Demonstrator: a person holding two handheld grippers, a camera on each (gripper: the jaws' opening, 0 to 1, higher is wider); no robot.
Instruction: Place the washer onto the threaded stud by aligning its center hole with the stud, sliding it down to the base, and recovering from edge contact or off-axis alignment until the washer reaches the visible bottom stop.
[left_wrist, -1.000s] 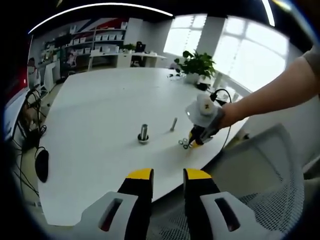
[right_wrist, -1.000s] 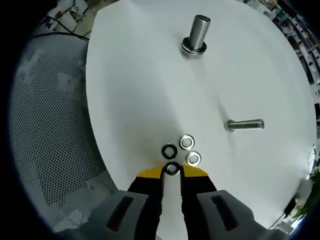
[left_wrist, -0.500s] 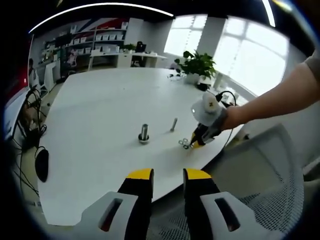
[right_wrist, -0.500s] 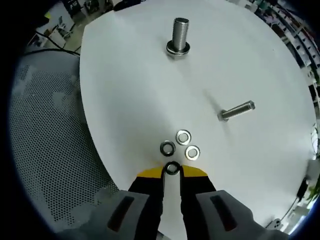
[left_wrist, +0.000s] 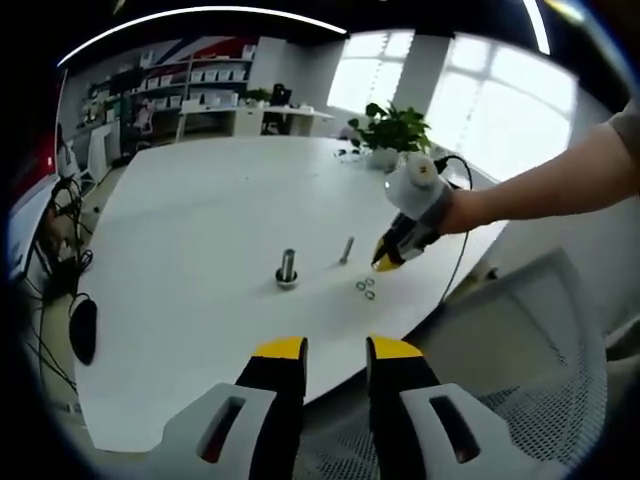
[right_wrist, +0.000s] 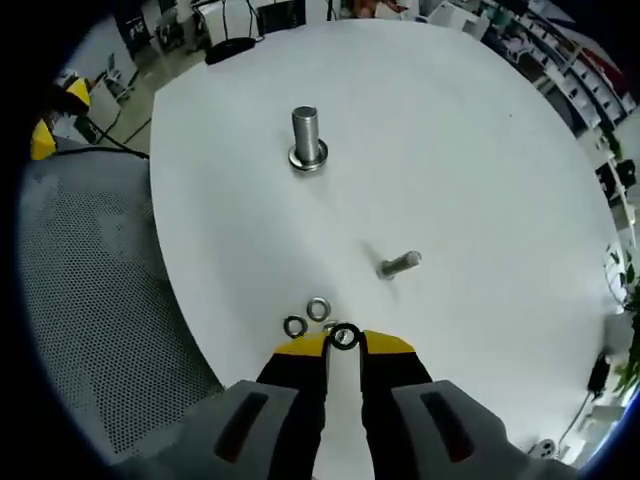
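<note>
Fingertips of the right gripper (right_wrist: 343, 345) pinch a dark washer (right_wrist: 344, 337), held on edge between the yellow tips, lifted off the white table (right_wrist: 480, 150). Landmark is the upright stud (right_wrist: 306, 137): it stands on its wide base on the table, well ahead of the held washer and a bit left in the right gripper view. A second bolt (right_wrist: 399, 265) lies on its side, between the stud and the gripper, off to the right. Two loose washers (right_wrist: 306, 318) lie flat on the table just ahead of the gripper tips, near the table edge, well apart from the stud; a third is mostly hidden behind the tips. A mesh chair (right_wrist: 90, 330) sits left of the table edge.

Left gripper (left_wrist: 335, 350) hangs back off the table edge, well apart from the stud (left_wrist: 287, 267), jaws parted with a clear gap, nothing between them. In the left gripper view the right gripper (left_wrist: 388, 262) is up in the air to the right of the stud, past the lying bolt (left_wrist: 347, 249), with loose washers (left_wrist: 365, 288) on the table below it. A person's forearm (left_wrist: 545, 190) runs in from the right. A potted plant (left_wrist: 390, 130) stands at the far side of the table beyond the stud.
</note>
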